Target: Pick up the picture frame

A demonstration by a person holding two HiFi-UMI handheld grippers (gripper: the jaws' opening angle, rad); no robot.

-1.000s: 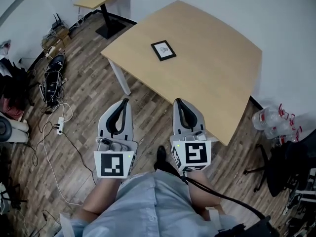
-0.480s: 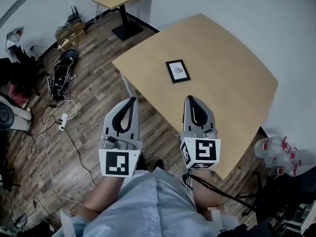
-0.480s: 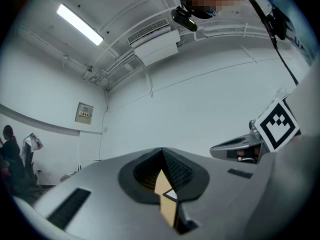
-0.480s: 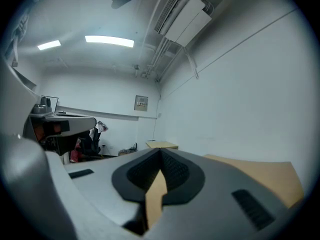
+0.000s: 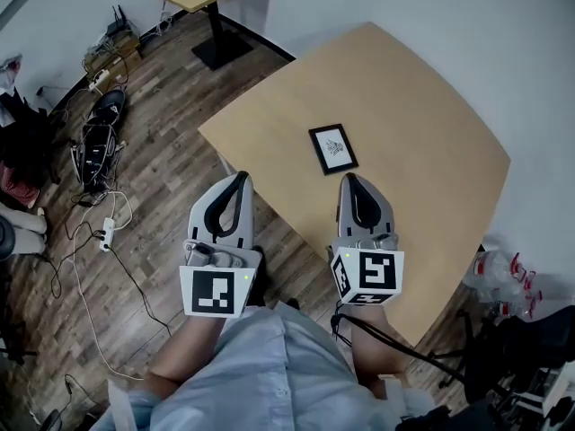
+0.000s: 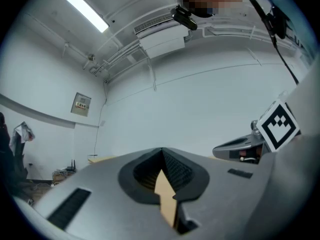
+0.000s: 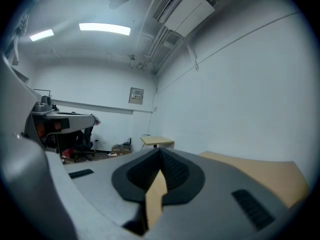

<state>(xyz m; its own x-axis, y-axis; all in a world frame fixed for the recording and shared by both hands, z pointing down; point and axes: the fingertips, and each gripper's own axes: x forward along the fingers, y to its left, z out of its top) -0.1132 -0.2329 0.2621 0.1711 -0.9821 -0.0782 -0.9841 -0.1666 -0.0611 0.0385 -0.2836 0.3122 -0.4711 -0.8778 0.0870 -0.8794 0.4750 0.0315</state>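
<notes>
The picture frame (image 5: 333,149) lies untouched on the table (image 5: 431,124). The left gripper (image 5: 241,179) and right gripper (image 5: 349,179) hover near it, jaws closed and empty; pickup not begun.

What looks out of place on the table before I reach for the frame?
Nothing stands out. The picture frame lies flat and looks whole, alone on the table. A power strip lies loose on the floor at left, away from the table.
</notes>
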